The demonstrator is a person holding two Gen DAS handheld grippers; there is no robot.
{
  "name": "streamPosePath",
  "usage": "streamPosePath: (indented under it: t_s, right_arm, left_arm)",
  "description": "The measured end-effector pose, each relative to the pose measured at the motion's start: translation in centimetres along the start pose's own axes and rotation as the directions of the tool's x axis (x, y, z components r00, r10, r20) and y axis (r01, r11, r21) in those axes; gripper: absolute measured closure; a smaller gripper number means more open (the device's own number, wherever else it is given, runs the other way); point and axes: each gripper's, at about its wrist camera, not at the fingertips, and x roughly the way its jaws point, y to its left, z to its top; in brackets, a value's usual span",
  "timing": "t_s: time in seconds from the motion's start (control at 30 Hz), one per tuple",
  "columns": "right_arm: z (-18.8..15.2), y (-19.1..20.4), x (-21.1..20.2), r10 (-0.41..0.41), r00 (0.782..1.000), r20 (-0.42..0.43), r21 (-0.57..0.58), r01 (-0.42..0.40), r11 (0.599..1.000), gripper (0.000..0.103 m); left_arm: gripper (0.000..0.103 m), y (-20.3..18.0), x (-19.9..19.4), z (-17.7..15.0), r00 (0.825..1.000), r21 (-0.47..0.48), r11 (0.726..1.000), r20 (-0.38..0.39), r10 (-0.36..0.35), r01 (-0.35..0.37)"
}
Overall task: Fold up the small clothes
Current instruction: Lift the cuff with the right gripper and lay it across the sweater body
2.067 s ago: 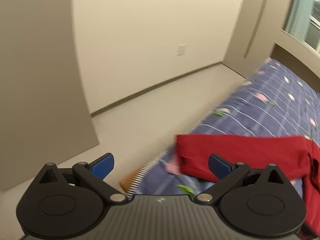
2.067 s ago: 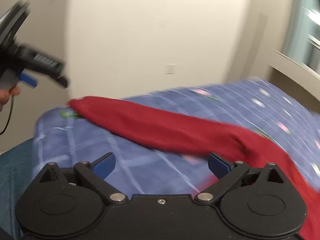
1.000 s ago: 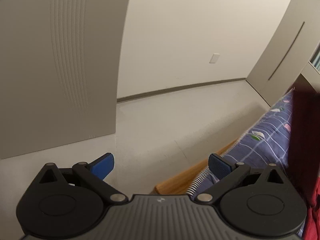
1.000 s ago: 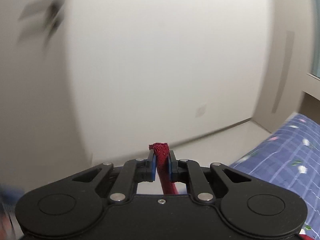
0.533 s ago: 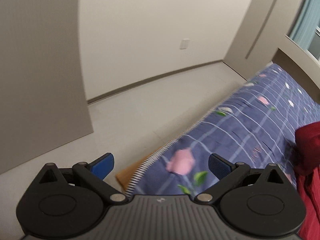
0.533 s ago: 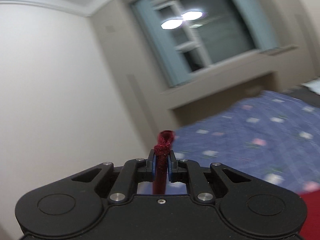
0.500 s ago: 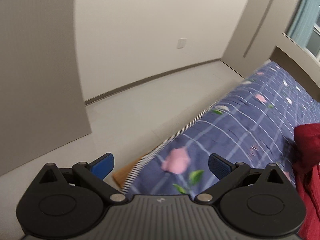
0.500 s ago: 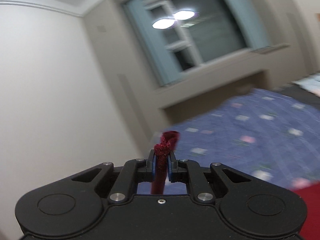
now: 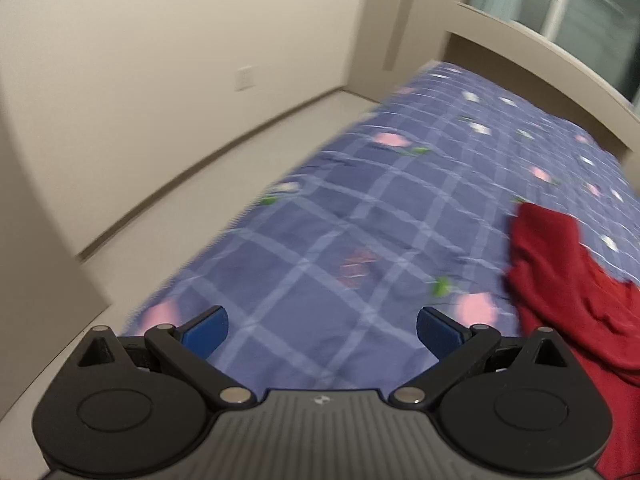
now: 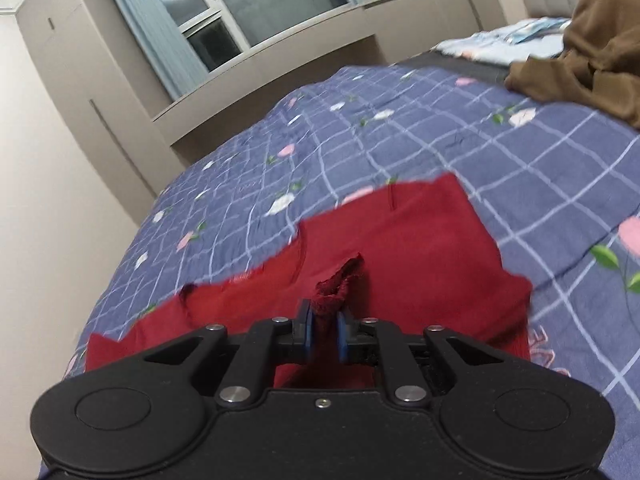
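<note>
A dark red garment lies on the blue checked bedspread, partly spread out. My right gripper is shut on a bunched edge of the red garment, just above the rest of the cloth. My left gripper is open and empty over the bedspread near the bed's left side. In the left wrist view the red garment lies crumpled to the right of that gripper, apart from it.
A brown garment and a pale blue patterned cloth lie at the far right of the bed. A window with blue curtains is beyond the headboard. The floor and wall run along the bed's left side.
My right gripper has swung down from facing the window to face the bed, still holding the red cloth. My left gripper has moved from the bed's edge over the bedspread.
</note>
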Motion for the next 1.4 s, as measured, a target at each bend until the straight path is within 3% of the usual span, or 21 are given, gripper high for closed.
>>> streamPosePath:
  t_s: [0.03,0.1,0.17,0.27,0.37,0.43,0.53,0.6,0.67,0.7,0.77,0.83,0.93,1.07,1.17,1.27,1.3,1.37,1.4]
  right_arm:
    - [0.0,-0.1,-0.1,0.017,1.0,-0.012,-0.001,-0.017,1.0,0.077]
    - [0.3,-0.5,0.3,0.052,0.998,-0.028,0.005,-0.052,0.999,0.053]
    - [0.9,-0.7,0.3,0.075,0.996,-0.038,0.007,-0.074,0.997,0.041]
    - [1.4,-1.3,0.6,0.083,0.995,-0.046,0.024,-0.082,0.996,0.038]
    - [1.8,-1.8,1.4,0.091,0.994,-0.055,0.046,-0.089,0.995,0.039]
    - [2.0,-1.8,2.0,0.09,0.994,-0.067,0.037,-0.088,0.995,0.044]
    - [2.2,-1.1,2.6,0.078,0.993,-0.087,-0.005,-0.079,0.997,0.056]
    - [2.3,-0.7,3.1,0.067,0.993,-0.098,-0.038,-0.071,0.997,0.072]
    - [2.4,-0.5,3.4,0.054,0.993,-0.105,-0.063,-0.06,0.996,0.08]
    - [2.4,-0.4,3.5,0.055,0.993,-0.102,-0.074,-0.063,0.995,0.083]
    - [2.5,-0.1,3.3,0.052,0.994,-0.094,-0.103,-0.062,0.993,0.086]
    - [2.5,0.3,2.8,0.05,0.996,-0.071,-0.138,-0.059,0.989,0.088]
    - [2.7,0.9,1.4,0.02,1.0,0.003,-0.192,-0.019,0.981,0.089]
    - [2.8,0.0,1.1,-0.067,0.997,0.038,-0.186,0.073,0.98,0.09]
    - [2.1,-1.2,2.4,-0.096,0.995,-0.019,-0.166,0.092,0.982,0.09]
    - [1.8,-1.2,2.1,-0.089,0.996,-0.014,-0.169,0.085,0.982,0.086]
    - [1.9,-1.4,1.8,-0.077,0.997,-0.013,-0.16,0.074,0.984,0.08]
    - [1.9,-1.8,1.5,-0.061,0.998,-0.01,-0.141,0.059,0.988,0.076]
    - [1.8,-1.9,1.3,-0.053,0.999,-0.012,-0.133,0.051,0.99,0.074]
  left_arm:
    - [0.001,-1.1,0.5,0.4,1.0,0.023,0.999,0.003,-0.03,0.03]
    - [0.001,-3.3,1.7,1.5,0.995,0.068,0.993,0.002,-0.1,0.099]
    - [0.001,-5.5,3.0,2.7,0.987,0.101,0.982,0.0,-0.16,0.159]
    - [0.001,-8.6,5.0,4.6,0.968,0.144,0.958,-0.003,-0.251,0.248]
    - [0.001,-11.6,7.8,6.6,0.944,0.195,0.925,-0.021,-0.329,0.326]
    - [0.001,-13.4,10.1,7.8,0.938,0.22,0.913,-0.035,-0.345,0.344]
    - [0.002,-15.5,13.5,9.1,0.938,0.231,0.909,-0.079,-0.339,0.348]
    - [0.004,-16.5,15.2,9.5,0.931,0.224,0.904,-0.123,-0.344,0.363]
    - [0.008,-17.4,16.7,9.6,0.923,0.212,0.901,-0.153,-0.352,0.379]
    - [0.015,-17.7,17.1,9.4,0.92,0.21,0.899,-0.165,-0.355,0.384]
    - [0.04,-18.3,17.9,9.1,0.926,0.216,0.906,-0.192,-0.326,0.364]
    - [0.092,-19.0,18.6,8.8,0.932,0.23,0.914,-0.225,-0.285,0.335]
    - [0.099,-19.4,17.7,8.4,0.941,0.237,0.917,-0.186,-0.282,0.321]
    - [0.101,-19.7,16.0,8.3,0.957,0.266,0.92,-0.089,-0.275,0.289]
    - [0.1,-20.0,17.1,8.1,0.963,0.262,0.927,-0.109,-0.246,0.266]
    - [0.096,-19.5,17.2,7.8,0.958,0.252,0.925,-0.125,-0.259,0.283]
    - [0.089,-19.2,17.0,7.8,0.954,0.25,0.922,-0.131,-0.269,0.295]
    - [0.065,-18.2,16.3,8.0,0.945,0.228,0.919,-0.132,-0.299,0.323]
    - [0.045,-17.4,15.8,8.0,0.941,0.21,0.918,-0.125,-0.315,0.336]
